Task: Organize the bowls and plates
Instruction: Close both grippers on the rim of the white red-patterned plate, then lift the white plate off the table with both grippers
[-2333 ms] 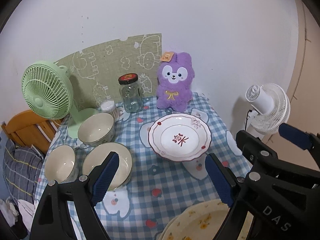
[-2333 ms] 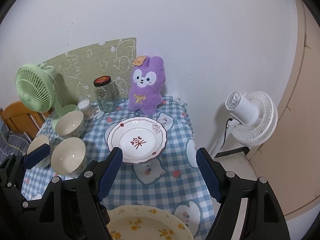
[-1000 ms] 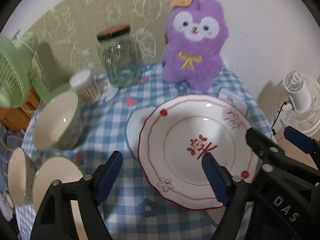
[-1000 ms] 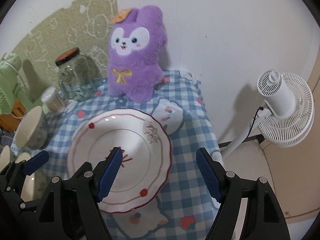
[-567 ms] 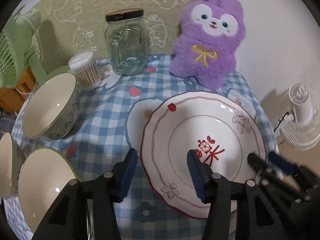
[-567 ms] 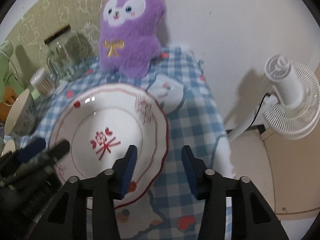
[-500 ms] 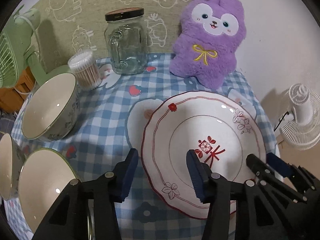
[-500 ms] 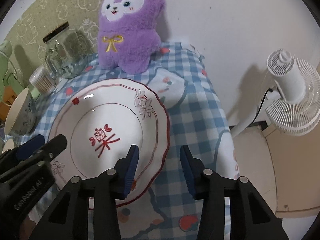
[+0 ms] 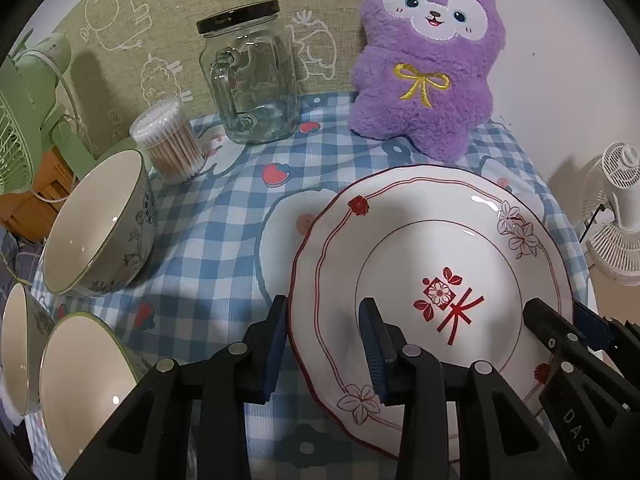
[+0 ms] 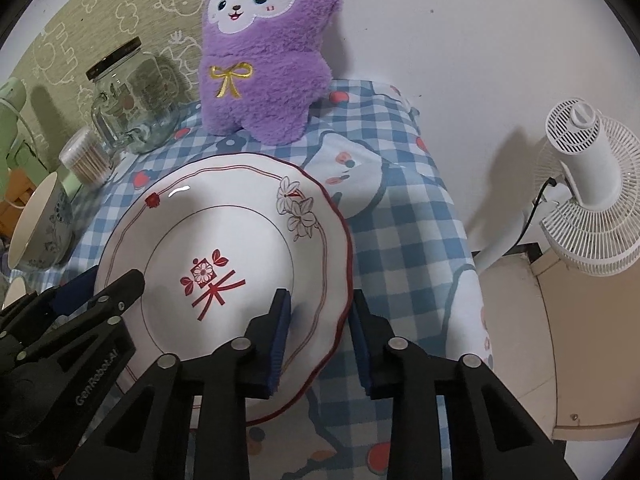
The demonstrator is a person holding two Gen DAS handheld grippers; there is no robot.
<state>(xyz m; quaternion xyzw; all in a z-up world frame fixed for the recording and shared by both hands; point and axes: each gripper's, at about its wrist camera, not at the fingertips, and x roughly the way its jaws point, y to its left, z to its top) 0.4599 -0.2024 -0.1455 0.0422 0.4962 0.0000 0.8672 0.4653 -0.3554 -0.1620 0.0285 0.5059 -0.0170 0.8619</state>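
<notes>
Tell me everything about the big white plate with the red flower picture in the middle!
The plate is round, white and shiny like glazed china, with a wavy dark red edge, thin red rings, outlined flowers on its rim and a red flower design in its centre. It sits right way up on the blue checked tablecloth, in front of the purple plush toy. The left gripper straddles its near left rim and the right gripper its near right rim, their jaws having just been closing on it.

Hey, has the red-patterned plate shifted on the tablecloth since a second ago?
No. The red-patterned plate keeps the same spot in front of the purple plush toy; its rim overlaps the same white patch of the tablecloth. Only the cameras came closer.
</notes>
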